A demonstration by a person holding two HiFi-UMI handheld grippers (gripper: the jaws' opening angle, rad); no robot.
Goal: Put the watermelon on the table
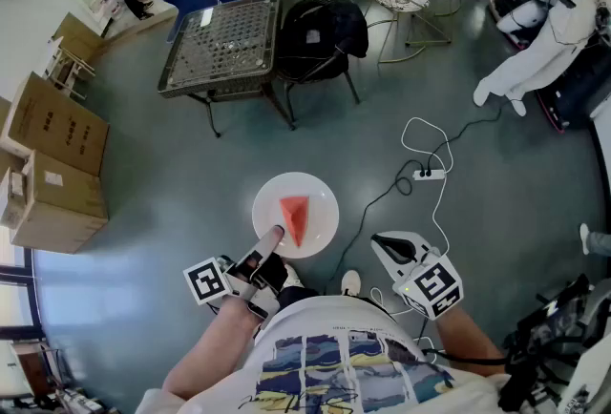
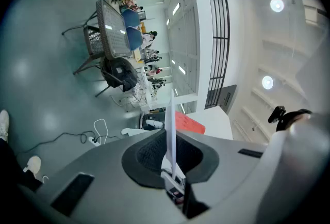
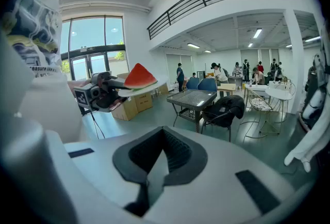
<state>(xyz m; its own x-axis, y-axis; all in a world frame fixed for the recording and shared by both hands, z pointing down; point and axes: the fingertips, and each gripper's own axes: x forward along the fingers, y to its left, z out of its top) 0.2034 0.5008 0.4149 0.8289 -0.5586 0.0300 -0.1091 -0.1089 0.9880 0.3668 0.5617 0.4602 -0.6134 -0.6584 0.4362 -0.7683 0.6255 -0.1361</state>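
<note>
Holding the red triangular watermelon wedge (image 1: 295, 217) on a round white plate (image 1: 323, 202), pinching its rim in the left gripper (image 1: 275, 233); right gripper (image 1: 377, 240) closed, empty. Next, likely needing level carrying to the dark mesh-topped table (image 1: 221, 45).

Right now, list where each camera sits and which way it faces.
Head view: on the person's head, facing steeply down at the floor; shows T-shirt, forearms, the left gripper pinching the plate that carries the watermelon, and the empty right gripper.
Left gripper view: on the left gripper, rolled sideways, facing along the plate's edge across the hall; a shoe shows.
Right gripper view: on the right gripper, facing the wire-top table; T-shirt upper left.
Shared: all three see the watermelon, plate and table.
</note>
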